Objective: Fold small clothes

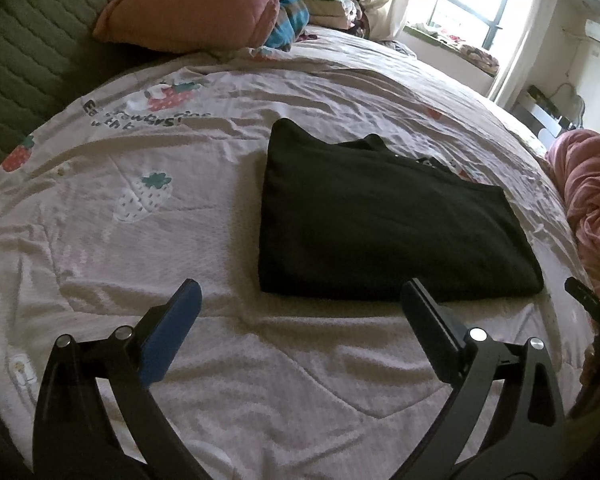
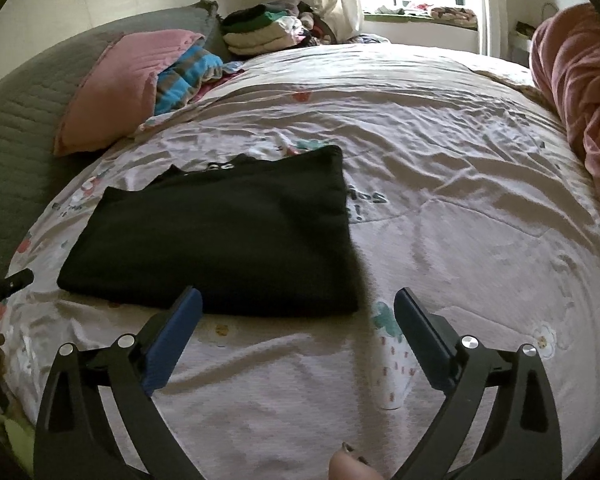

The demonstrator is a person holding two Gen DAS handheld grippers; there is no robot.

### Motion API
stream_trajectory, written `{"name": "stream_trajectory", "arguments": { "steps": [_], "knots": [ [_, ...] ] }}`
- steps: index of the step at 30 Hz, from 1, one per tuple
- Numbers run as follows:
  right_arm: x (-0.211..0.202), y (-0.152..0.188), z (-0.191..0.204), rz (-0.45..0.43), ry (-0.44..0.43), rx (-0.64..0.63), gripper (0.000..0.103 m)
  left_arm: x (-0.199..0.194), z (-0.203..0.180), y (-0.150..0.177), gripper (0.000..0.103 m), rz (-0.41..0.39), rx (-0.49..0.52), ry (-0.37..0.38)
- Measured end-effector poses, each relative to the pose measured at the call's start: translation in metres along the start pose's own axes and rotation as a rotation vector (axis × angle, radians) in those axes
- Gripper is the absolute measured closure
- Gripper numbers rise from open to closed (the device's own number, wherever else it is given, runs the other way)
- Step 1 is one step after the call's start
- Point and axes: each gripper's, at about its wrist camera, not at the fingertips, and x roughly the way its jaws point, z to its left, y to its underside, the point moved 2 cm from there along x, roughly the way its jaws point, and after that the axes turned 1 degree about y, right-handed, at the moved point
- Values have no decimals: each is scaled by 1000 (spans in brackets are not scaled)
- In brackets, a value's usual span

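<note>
A black garment (image 1: 380,216) lies folded into a flat rectangle on the strawberry-print bedsheet (image 1: 140,208). It also shows in the right wrist view (image 2: 220,232). My left gripper (image 1: 300,296) is open and empty, hovering just short of the garment's near edge. My right gripper (image 2: 298,300) is open and empty, just short of the garment's near right corner. The tip of the right gripper (image 1: 588,300) shows at the right edge of the left wrist view, and the tip of the left gripper (image 2: 8,284) at the left edge of the right wrist view.
A pink pillow (image 1: 196,4) and a blue striped cloth (image 1: 292,20) lie at the head of the bed, by a green quilted cover (image 1: 24,60). A stack of folded clothes (image 2: 260,28) sits near the window. A pink blanket (image 2: 580,92) is bunched on the right.
</note>
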Motion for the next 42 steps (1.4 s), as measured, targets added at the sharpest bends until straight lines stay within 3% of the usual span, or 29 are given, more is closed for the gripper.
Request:
{"name": "stream_trajectory", "arguments": {
  "steps": [17, 42],
  "knots": [
    [0, -3, 58, 9, -65, -105, 6, -10, 14, 4, 10, -23, 7, -56],
    [2, 1, 159, 4, -158, -267, 5, -33, 51, 12, 10, -58, -62, -47]
  ]
}}
